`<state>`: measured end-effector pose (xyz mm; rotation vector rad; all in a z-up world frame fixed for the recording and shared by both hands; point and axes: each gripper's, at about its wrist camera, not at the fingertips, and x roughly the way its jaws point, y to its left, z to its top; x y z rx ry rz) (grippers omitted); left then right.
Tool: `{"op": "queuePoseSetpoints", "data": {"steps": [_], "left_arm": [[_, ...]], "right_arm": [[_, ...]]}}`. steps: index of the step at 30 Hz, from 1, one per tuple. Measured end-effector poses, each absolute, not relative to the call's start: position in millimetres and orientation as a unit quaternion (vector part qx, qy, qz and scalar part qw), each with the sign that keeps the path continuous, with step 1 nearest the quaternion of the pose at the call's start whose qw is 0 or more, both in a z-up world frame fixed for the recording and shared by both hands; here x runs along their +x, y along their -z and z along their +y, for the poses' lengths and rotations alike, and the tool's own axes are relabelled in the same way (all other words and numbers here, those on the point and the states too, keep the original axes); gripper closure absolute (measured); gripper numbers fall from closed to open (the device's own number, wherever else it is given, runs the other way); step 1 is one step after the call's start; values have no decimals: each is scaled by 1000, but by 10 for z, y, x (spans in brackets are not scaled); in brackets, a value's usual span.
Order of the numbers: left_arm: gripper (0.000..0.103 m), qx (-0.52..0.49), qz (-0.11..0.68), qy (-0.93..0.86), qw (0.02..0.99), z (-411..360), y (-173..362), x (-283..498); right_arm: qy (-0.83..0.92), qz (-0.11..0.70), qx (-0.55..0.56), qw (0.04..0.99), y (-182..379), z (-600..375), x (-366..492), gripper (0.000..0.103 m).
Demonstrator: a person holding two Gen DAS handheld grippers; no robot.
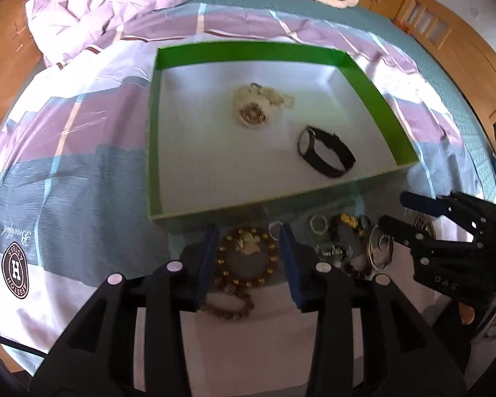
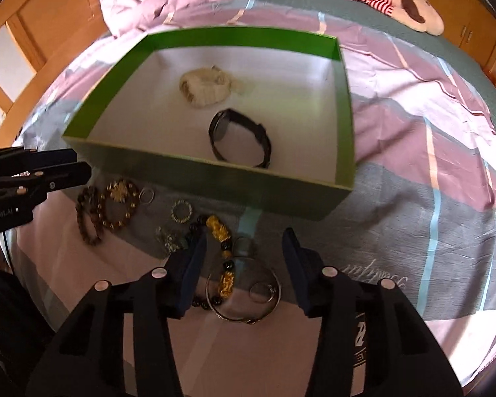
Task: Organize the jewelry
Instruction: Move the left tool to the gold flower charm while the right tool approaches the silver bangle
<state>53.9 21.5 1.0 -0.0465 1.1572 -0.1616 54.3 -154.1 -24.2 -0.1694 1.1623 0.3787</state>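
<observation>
The left gripper [image 1: 249, 241] is spread wide over a gold bead bracelet [image 1: 246, 258] on the bedsheet [image 1: 82, 172], gripping nothing. The right gripper [image 2: 244, 251] is likewise spread, over a silver bangle [image 2: 243, 292] and a black bead bracelet [image 2: 223, 258] partly hidden by its finger. A black watch [image 1: 325, 150] and a blurry cream bundle [image 1: 256, 106] lie inside the green box [image 1: 248, 53]

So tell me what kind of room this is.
Most likely a bedroom. The green box and loose jewelry sit on a bed's striped bedsheet, a rumpled lilac duvet is bunched at the far end, and wooden cabinets line the wall behind.
</observation>
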Motion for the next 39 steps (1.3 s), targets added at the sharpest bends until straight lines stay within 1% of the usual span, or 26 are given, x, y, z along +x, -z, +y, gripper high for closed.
{"op": "queuePoseSetpoints", "data": {"steps": [2,5,8,19,21,23,24,26,28,39], "left_arm": [[57,-23,562,80,823,191,68,540],[57,-31,587,70,806,207,205,565],[57,-24,599,59,798,185,317,606],[59,-43,609,45,791,150,484,789],[61,-41,613,44,788,133,525,820],[76,-41,617,47,784,107,570,850],[77,-40,620,48,782,96,594,864],[78,-39,619,45,783,77,619,897],[81,-41,620,43,782,71,633,922],[81,-29,613,54,788,118,484,768]], "right_arm": [[-174,551,-82,812,265,-1541,539,54],[-159,557,-87,811,300,-1555,552,53],[-157,558,-86,810,300,-1553,560,48],[-146,560,-112,808,345,-1619,548,48],[-143,564,-109,806,360,-1670,551,48],[-135,568,-106,805,377,-1719,566,48],[-133,569,-105,805,383,-1736,573,48],[-130,571,-102,804,387,-1798,570,48],[-130,571,-102,804,385,-1816,568,48],[-133,580,-88,799,401,-1863,597,47]]}}
